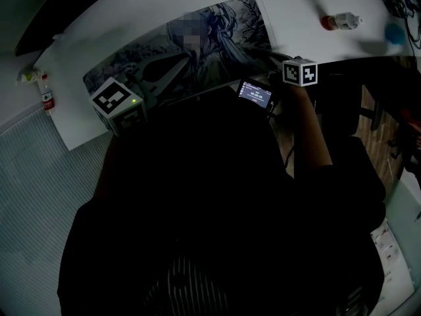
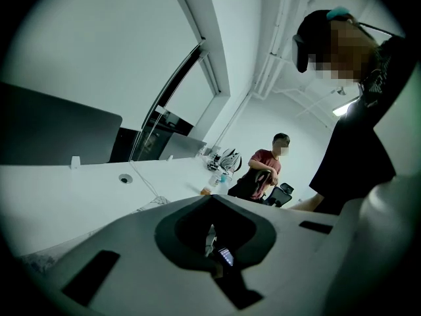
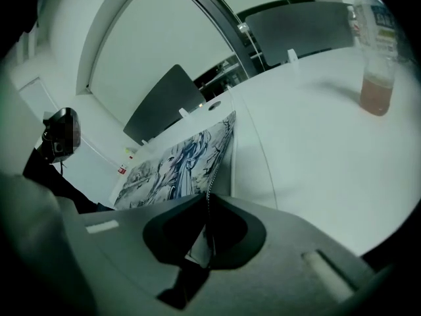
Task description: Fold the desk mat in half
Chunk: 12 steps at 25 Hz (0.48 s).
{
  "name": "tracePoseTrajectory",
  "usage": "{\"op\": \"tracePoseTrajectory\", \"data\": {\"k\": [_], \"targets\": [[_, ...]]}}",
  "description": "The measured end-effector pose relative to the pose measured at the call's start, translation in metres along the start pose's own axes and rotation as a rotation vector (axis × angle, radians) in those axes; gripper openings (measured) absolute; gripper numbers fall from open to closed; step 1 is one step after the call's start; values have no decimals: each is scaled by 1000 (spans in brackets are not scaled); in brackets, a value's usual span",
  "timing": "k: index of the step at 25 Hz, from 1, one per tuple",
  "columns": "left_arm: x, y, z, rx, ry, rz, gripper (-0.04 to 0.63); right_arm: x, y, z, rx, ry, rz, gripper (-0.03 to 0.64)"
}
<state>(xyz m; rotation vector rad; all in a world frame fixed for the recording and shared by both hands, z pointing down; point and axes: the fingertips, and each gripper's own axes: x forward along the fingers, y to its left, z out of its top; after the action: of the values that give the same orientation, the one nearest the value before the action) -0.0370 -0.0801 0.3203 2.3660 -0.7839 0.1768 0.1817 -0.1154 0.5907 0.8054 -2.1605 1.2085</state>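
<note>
The desk mat [image 1: 197, 51], printed with a grey-blue drawn figure, lies across the white table [image 1: 296, 5]. My left gripper [image 1: 131, 101] is at its near left corner, under its marker cube. My right gripper [image 1: 276, 87] is at the near right corner. In the right gripper view the mat [image 3: 177, 163] rises toward the right gripper [image 3: 205, 239], whose jaws are shut on its edge. In the left gripper view the left gripper [image 2: 212, 232] has its jaws together, with a thin pale strip, seemingly the mat's edge, in the seam.
A bottle with reddish drink [image 1: 340, 22] lies on the table at the back right; it also shows as the bottle [image 3: 378, 78]. A small bottle [image 1: 46, 97] sits past the table's left end. A dark monitor [image 2: 52, 133] stands behind. A seated person [image 2: 263, 173] is farther off.
</note>
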Motion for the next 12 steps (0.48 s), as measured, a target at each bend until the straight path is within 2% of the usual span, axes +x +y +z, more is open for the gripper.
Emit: {"op": "tracePoseTrajectory", "data": {"k": [6,10,12], "targets": [[-11,5,1,3,-2,6,7,-5,39,27,-90,-31,60,11],[-10,3,0,-24,-8,14,6,-10,59,48,-134,-46,105,11],[-9,2,-2,-39,4,3,6,-10,59,53,-143,-36,100,11]]}}
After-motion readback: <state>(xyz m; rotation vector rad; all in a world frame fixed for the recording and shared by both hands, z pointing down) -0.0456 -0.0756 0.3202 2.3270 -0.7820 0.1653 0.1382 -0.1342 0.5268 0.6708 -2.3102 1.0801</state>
